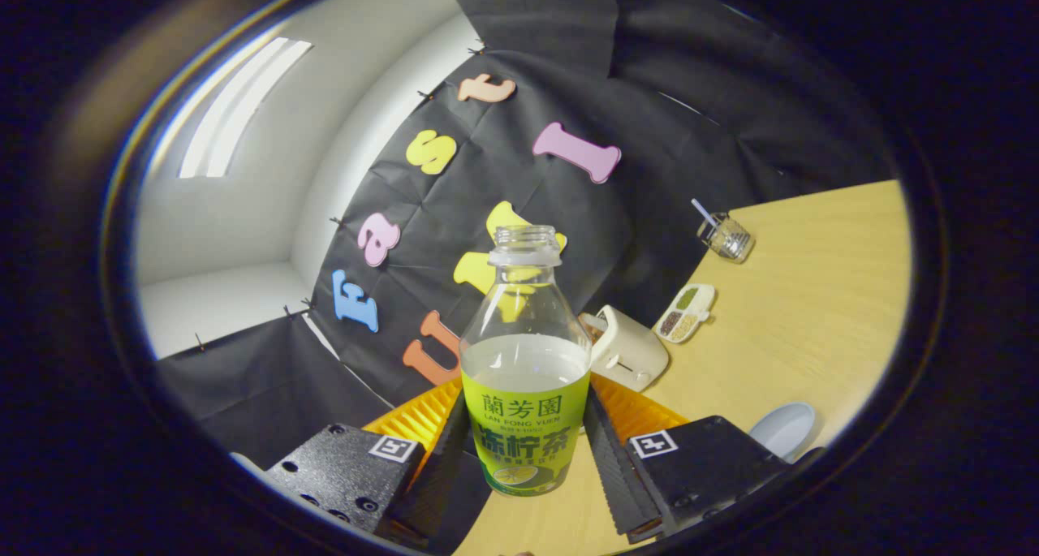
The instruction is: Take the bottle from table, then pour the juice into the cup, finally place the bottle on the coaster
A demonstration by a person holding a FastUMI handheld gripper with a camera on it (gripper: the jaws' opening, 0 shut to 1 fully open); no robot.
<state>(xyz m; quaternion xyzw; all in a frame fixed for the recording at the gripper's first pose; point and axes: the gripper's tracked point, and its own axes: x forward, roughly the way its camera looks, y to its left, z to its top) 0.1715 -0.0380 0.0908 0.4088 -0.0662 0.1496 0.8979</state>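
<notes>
So the claw (526, 459) is clamped on the bottle (525, 361), both fingers (618, 467) pressed against the label on either side. The whole view is tilted, with the counter (812, 312) running off at a slant, while the bottle stands straight between the fingers (cap's off, and the pale juice sits a bit above the label). I can't tell if it's lifted or touching the counter. The counter is light wood, with black cloth walling the booth behind it and a white ceiling with a strip light above. Just beyond the bottle there's a cream toaster (623, 346), then a small divided dish (687, 312) of grains, then a jar (726, 236) with a straw. A pale blue plate (783, 428) sits beside one finger.
</notes>
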